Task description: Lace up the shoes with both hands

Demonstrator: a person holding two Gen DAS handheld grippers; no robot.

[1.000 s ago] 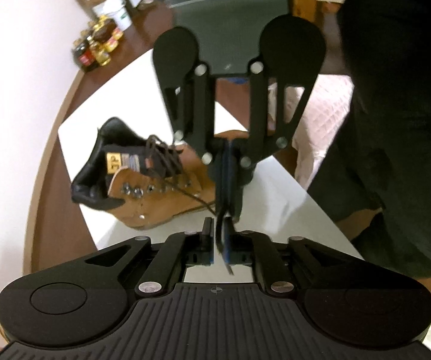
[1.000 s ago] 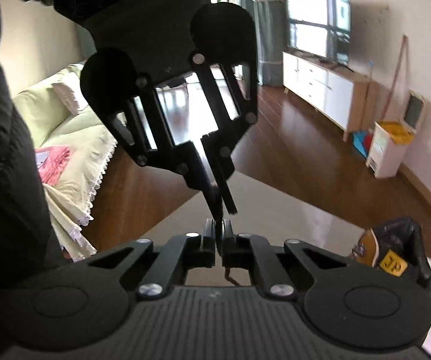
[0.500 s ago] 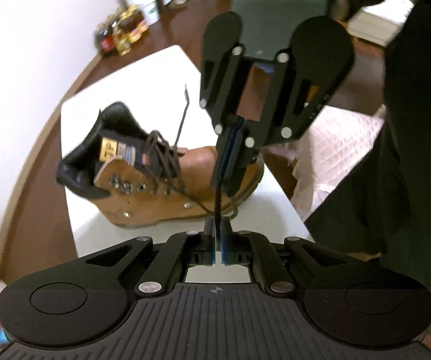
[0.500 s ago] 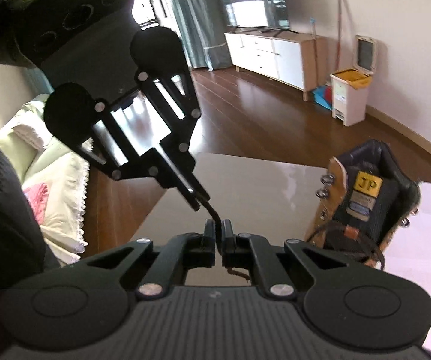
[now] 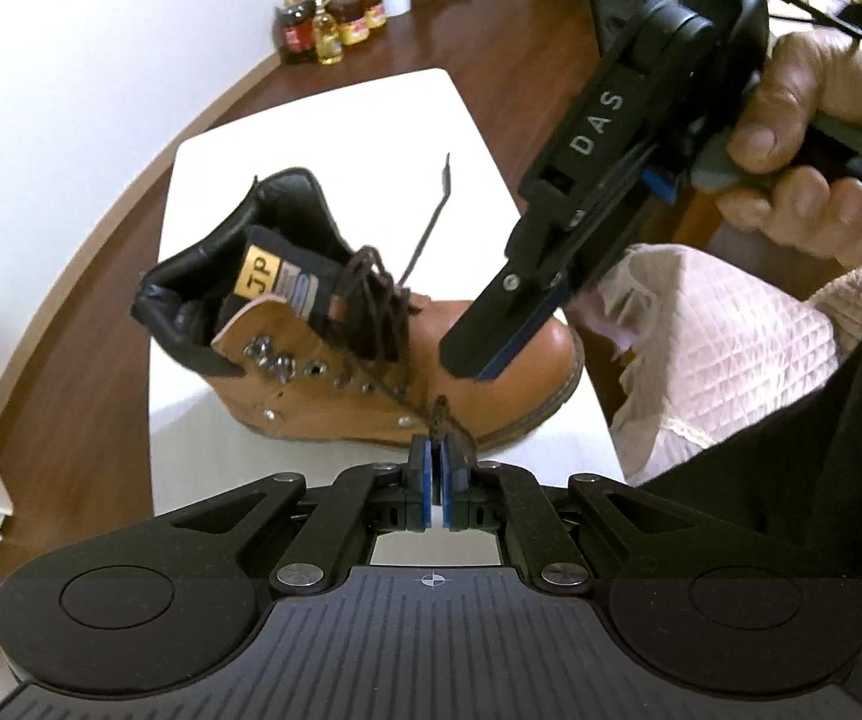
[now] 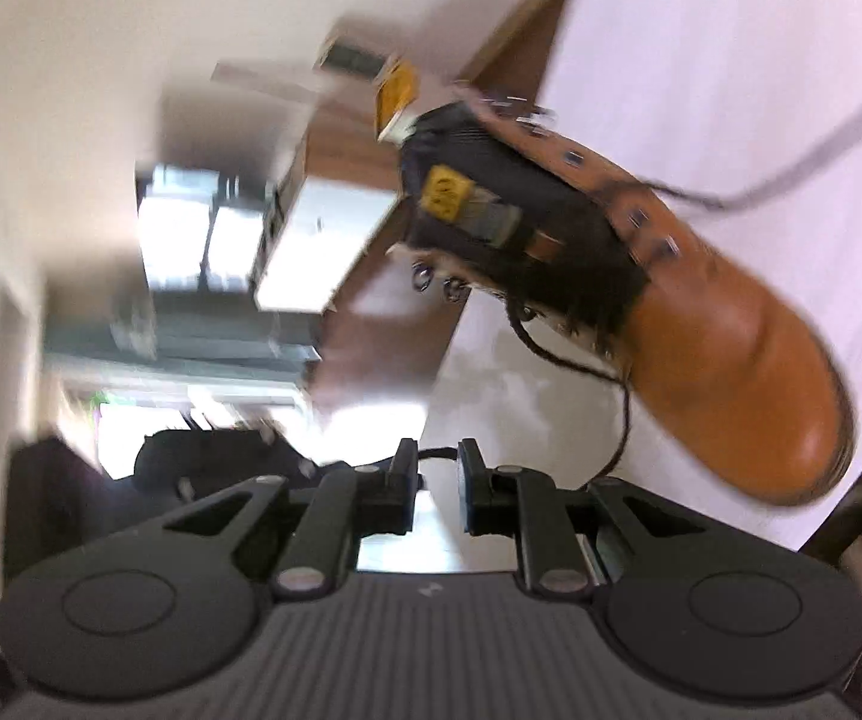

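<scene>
jaws of left gripper [image 5: 434,456] pinch the lace [image 5: 439,414]; right gripper [image 6: 436,459] opening.

White table [image 5: 323,120] on brown wood floor [image 5: 71,324], white wall [image 5: 71,60].

A white surface [image 5: 323,120] stands on dark wooden floor [image 5: 89,276]. One tan lace-up boot [image 5: 371,372] rests upright on it, just ahead of the left hand-held gripper [image 5: 432,456], toe pointing right.
</scene>
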